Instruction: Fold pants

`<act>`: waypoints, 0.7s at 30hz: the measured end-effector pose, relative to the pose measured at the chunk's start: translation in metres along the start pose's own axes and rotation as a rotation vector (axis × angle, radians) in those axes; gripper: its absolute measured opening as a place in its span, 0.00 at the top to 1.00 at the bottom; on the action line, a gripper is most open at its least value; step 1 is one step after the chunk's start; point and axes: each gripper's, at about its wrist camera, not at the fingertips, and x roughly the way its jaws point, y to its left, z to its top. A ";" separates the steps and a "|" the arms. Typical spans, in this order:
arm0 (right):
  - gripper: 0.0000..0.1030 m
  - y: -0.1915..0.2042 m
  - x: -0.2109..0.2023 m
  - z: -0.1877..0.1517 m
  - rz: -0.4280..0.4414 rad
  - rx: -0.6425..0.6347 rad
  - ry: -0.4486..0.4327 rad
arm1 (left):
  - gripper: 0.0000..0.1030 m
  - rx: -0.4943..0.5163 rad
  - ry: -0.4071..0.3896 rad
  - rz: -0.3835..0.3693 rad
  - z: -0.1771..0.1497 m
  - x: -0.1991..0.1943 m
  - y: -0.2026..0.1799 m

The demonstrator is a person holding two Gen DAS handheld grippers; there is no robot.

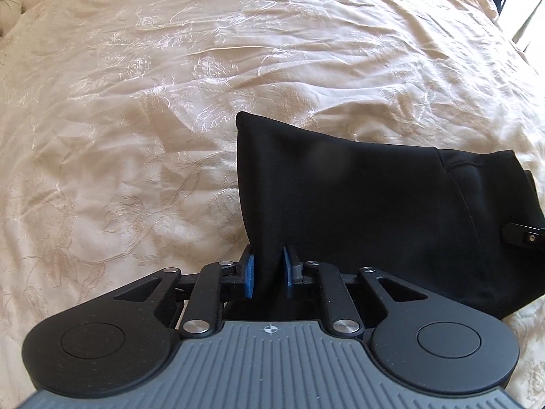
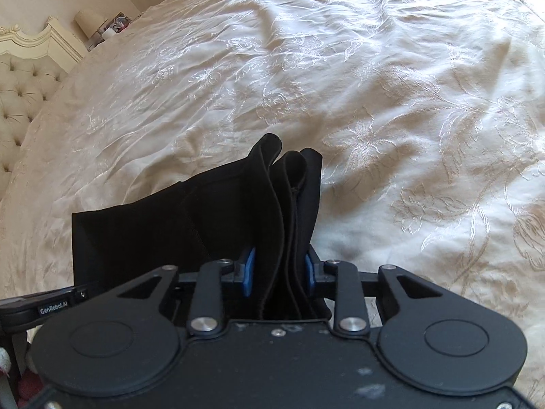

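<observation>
A: Setting, item one?
B: Bed (image 1: 170,68), covered by a cream bedspread (image 2: 374,85) with tone-on-tone floral embroidery, creased throughout. Tufted headboard (image 2: 24,102) at the far left of the right wrist view, with a lamp (image 2: 89,20) beyond it.

A: Item on the left?
B: Left gripper (image 1: 267,274), blue pads (image 1: 249,277), jaws drawn in narrow and clamped on a pinch of black cloth that stands up between them.

A: The cloth itself?
B: Pants (image 1: 357,204), black, folded into a compact bundle. In the left wrist view the bundle spreads forward and to the right of the gripper, one corner pointing away across the bedspread. A stitched seam (image 1: 458,177) runs down its right portion.

A: Item on the right?
B: Right gripper (image 2: 279,277), same blue pads (image 2: 248,274), closed on several stacked layers of the pants (image 2: 170,231). The layer edges rise upright between the jaws in curved folds. The rest of the bundle extends left from this gripper.

A: Position of the bundle relative to the bed?
B: Held at both ends above the bedspread; whether its underside touches the bed cannot be told.
</observation>
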 end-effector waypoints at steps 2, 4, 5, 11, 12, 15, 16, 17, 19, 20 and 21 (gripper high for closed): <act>0.71 0.007 -0.004 -0.013 -0.003 0.000 0.011 | 0.85 0.005 0.006 -0.006 -0.003 -0.004 0.009; 0.71 0.020 -0.004 -0.026 -0.013 -0.008 0.027 | 0.85 0.012 0.014 -0.016 -0.010 -0.009 0.023; 0.71 0.028 -0.004 -0.033 -0.018 -0.009 0.036 | 0.85 0.022 0.018 -0.019 -0.013 -0.008 0.030; 0.71 0.104 0.012 -0.078 -0.021 -0.024 0.079 | 0.85 0.064 0.026 -0.016 -0.031 -0.016 0.108; 0.71 0.122 0.018 -0.084 -0.019 -0.037 0.088 | 0.85 0.058 0.027 -0.013 -0.033 -0.018 0.126; 0.71 0.182 0.035 -0.099 0.005 -0.092 0.112 | 0.85 0.022 0.031 0.009 -0.037 -0.021 0.186; 0.71 0.199 0.041 -0.102 0.013 -0.112 0.117 | 0.85 0.007 0.032 0.018 -0.038 -0.021 0.205; 0.71 0.223 0.050 -0.105 0.025 -0.140 0.121 | 0.85 -0.009 0.035 0.030 -0.039 -0.021 0.225; 0.71 0.261 0.063 -0.109 0.045 -0.176 0.123 | 0.85 -0.039 0.039 0.046 -0.039 -0.019 0.260; 0.71 0.276 0.070 -0.110 0.050 -0.183 0.119 | 0.85 -0.050 0.042 0.048 -0.039 -0.017 0.277; 0.71 0.286 0.075 -0.111 0.051 -0.184 0.116 | 0.84 -0.057 0.047 0.048 -0.039 -0.014 0.291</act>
